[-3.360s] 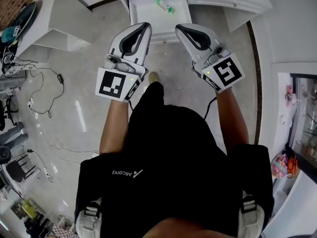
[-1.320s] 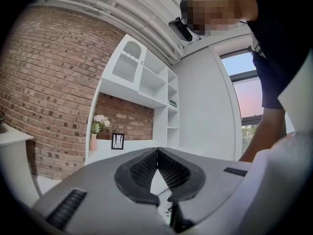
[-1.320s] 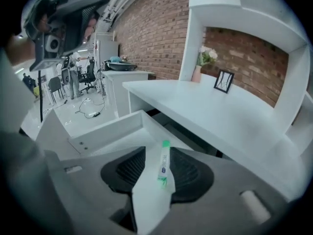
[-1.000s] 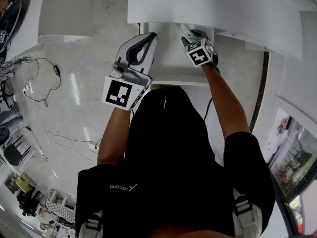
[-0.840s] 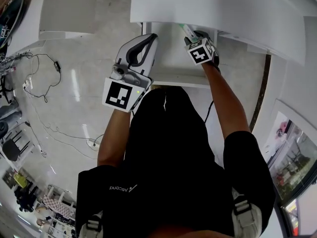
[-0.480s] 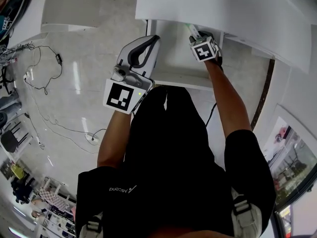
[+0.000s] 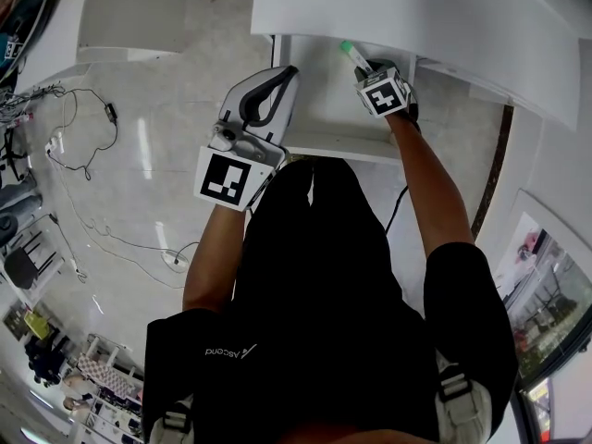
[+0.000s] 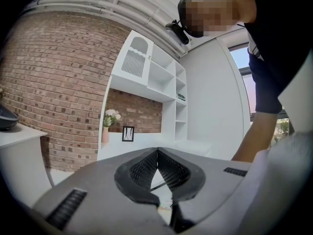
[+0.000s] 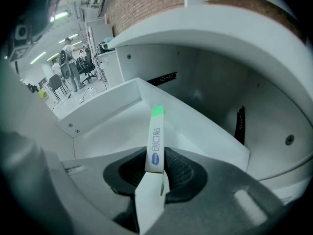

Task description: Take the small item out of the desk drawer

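The small item is a white tube with a green cap (image 7: 353, 55). It sticks out from between the jaws of my right gripper (image 7: 366, 67), cap end pointing away, above the open white desk drawer (image 7: 319, 109). In the right gripper view the tube (image 9: 155, 141) stands between the black pads, and the right gripper (image 9: 156, 166) is closing its jaws on it, pads pressing on both sides. My left gripper (image 7: 285, 70) hovers at the drawer's left edge, shut and empty. In its own view the left gripper (image 8: 157, 152) points up at the room, pads meeting at the tips.
The white desk top (image 7: 416, 12) overhangs the back of the drawer. The drawer's inner walls (image 9: 105, 109) and a dark rail (image 9: 239, 124) lie ahead of the right gripper. Cables (image 7: 83, 137) trail over the grey floor on the left. A white cabinet (image 7: 120, 17) stands at upper left.
The right gripper's jaws have closed onto the tube, and its green cap now shows higher and clearer above the drawer. The left gripper has stayed where it was.
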Demonstrator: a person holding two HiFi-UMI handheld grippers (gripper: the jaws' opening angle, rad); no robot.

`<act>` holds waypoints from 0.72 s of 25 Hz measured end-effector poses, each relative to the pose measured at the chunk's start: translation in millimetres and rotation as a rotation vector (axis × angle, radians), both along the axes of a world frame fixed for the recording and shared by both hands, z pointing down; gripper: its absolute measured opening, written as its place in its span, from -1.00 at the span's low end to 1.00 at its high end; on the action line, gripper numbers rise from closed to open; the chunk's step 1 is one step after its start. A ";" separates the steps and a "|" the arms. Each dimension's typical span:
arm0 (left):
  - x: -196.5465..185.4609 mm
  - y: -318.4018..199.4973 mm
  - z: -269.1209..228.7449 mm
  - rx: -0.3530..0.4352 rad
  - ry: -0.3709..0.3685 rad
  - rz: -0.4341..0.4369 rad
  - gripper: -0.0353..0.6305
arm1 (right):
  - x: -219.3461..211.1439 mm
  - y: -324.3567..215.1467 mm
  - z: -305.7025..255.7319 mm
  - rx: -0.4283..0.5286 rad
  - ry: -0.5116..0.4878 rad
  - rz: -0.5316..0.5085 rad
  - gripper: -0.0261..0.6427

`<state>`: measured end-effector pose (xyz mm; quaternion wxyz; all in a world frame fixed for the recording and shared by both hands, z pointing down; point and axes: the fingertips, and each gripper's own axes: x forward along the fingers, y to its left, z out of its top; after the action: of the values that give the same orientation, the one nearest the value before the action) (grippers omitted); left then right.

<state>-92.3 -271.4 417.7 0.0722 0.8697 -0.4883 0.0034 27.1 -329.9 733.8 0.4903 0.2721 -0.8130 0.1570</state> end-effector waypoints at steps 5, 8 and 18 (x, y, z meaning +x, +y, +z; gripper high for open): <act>0.1 7.6 1.0 -0.017 -0.022 0.034 -0.90 | -4.2 18.7 -29.1 0.018 -0.035 -0.040 -0.64; 7.0 14.7 -4.3 -0.010 -0.020 0.051 -0.90 | -0.8 31.4 -55.3 0.048 -0.067 -0.051 -0.64; 22.2 33.0 -36.7 0.044 -0.010 0.098 -0.90 | -6.9 60.0 -199.0 0.244 -0.294 -0.009 -0.64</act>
<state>-70.1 -238.4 381.0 0.0506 0.8940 -0.4452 0.0005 20.1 -269.9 534.8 0.3306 0.2999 -0.8900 0.0930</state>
